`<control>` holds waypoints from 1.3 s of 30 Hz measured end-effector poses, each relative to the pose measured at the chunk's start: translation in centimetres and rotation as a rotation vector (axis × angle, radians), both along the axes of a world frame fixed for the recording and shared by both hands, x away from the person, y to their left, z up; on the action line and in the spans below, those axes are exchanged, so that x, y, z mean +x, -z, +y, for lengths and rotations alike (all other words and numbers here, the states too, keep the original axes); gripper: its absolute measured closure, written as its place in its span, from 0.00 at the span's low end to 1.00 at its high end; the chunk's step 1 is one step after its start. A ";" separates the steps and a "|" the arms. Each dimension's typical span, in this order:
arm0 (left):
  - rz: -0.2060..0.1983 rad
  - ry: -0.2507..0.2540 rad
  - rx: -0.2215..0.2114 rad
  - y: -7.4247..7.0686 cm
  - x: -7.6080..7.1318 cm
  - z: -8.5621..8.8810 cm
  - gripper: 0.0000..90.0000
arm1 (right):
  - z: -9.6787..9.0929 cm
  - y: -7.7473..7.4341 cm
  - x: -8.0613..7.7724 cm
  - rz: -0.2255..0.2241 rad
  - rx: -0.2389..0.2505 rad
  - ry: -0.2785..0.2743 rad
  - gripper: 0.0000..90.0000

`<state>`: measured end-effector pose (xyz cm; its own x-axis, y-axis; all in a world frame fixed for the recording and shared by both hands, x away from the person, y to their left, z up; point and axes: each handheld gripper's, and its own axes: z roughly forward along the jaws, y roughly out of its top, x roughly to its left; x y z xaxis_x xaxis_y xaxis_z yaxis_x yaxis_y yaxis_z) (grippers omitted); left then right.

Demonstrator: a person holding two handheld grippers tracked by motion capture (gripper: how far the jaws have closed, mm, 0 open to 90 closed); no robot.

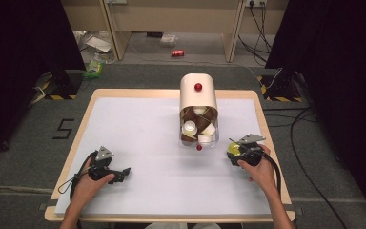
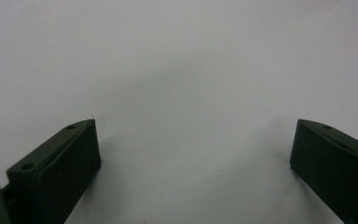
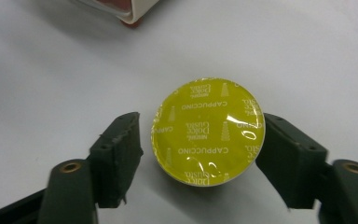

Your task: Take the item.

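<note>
A yellow-lidded cappuccino capsule [image 3: 208, 130] sits lid-up on the white mat, also seen in the high view as the capsule [image 1: 233, 150] at the right of the table. My right gripper [image 3: 200, 149] straddles it. A small gap shows at one jaw, and the other jaw is at the capsule's rim. That right gripper [image 1: 237, 151] is held in the person's right hand. My left gripper [image 1: 124, 172] rests at the front left, and in its own view the left gripper [image 2: 193, 149] is open wide over bare mat.
A cream capsule dispenser [image 1: 198, 95] with a red knob lies mid-table, its mouth toward me, with brown and white capsules [image 1: 198, 126] showing. A small red foot [image 1: 199, 148] marks its front. The white mat [image 1: 143, 138] covers a wooden table. Black curtains flank both sides.
</note>
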<state>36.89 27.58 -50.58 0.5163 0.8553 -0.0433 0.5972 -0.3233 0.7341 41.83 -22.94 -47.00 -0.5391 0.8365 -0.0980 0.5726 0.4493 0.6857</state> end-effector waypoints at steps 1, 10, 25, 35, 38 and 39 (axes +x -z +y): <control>0.000 0.000 0.000 0.0 0.0 0.0 0.01 | 0.0 -0.1 0.0 -0.003 0.007 0.000 0.30; 0.002 -0.001 -0.003 0.0 0.0 0.0 0.01 | -0.2 -0.9 -0.7 -0.014 0.021 -0.008 0.24; 0.002 -0.002 -0.003 0.0 0.0 0.0 0.01 | -0.7 -1.1 -2.7 -0.019 0.018 -0.011 0.24; 0.002 -0.002 -0.004 0.0 0.0 0.0 0.01 | -0.7 -1.1 -3.9 -0.030 0.017 -0.019 0.23; 0.003 -0.001 -0.004 0.0 0.0 0.0 0.01 | -0.7 -1.0 -4.2 -0.029 0.019 -0.016 0.22; 0.003 -0.001 -0.003 0.0 0.0 0.0 0.01 | -0.8 -0.9 -4.3 -0.032 0.017 -0.018 0.22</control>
<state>36.89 27.62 -50.56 0.5151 0.8558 -0.0472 0.5997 -0.3205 0.7333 37.49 -23.73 -46.05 -0.5512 0.8282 -0.1014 0.5423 0.4479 0.7108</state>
